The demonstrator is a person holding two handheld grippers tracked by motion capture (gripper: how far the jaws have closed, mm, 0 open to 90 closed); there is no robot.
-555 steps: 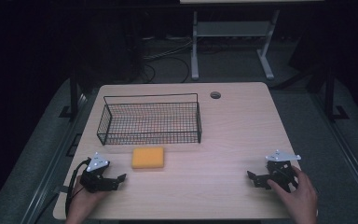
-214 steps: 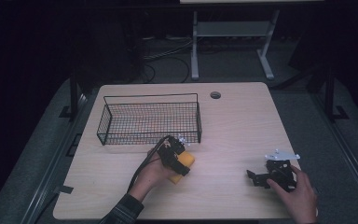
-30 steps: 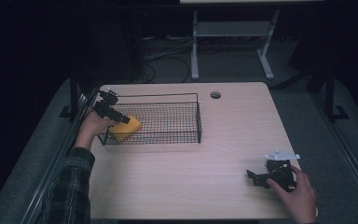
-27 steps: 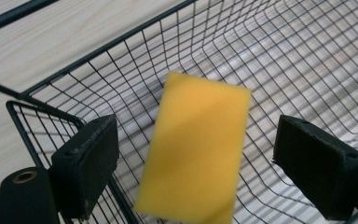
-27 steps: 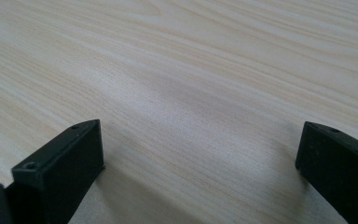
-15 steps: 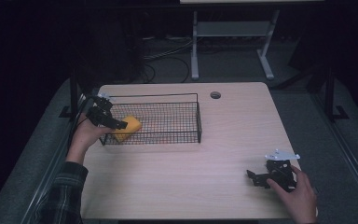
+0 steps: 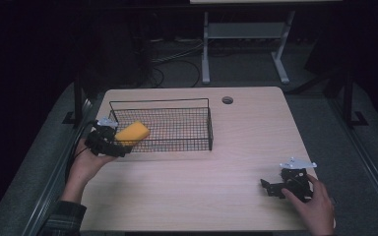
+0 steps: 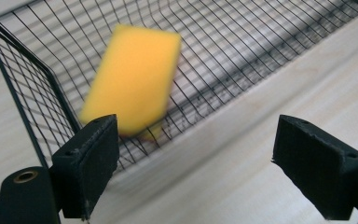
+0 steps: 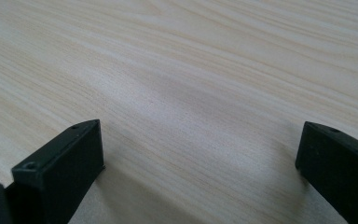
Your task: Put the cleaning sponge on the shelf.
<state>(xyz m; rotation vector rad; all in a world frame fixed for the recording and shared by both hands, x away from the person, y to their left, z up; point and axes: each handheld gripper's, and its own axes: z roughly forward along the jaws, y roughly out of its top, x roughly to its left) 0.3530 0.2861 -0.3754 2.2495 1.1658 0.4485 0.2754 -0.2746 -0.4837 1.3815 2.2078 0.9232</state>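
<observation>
— Yellow sponge (image 7: pixel 132 132): where does it sit?

— At the left end of the black wire basket (image 7: pixel 187 102), inside the mesh. From the high view it lies tilted, one end raised against the basket's left wall. In the left gripper view the sponge (image 8: pixel 133 79) is blurred, slanting across the wire floor just past the near corner.

— And the left gripper (image 7: pixel 109 142)?

— It is held in the person's left hand (image 7: pixel 86 164) just outside the basket's left front corner, over the table (image 7: pixel 187 191). In its own view the left gripper (image 8: pixel 193 172) has its two black jaws spread wide, with bare wood and the basket's lower rim between them. Nothing is clamped; the sponge is beyond the left jaw, not between the two.

— Touching it?

— The left jaw overlaps the sponge's lower corner in that view, but I cannot tell whether they touch.

— What about the right gripper (image 7: pixel 275 187)?

— It rests on the table near the front right corner, well apart from the basket, with the right hand (image 7: pixel 315 206) on it. In the right gripper view the right gripper (image 9: pixel 200 158) shows its jaws standing far apart, with pale wood grain between them
</observation>
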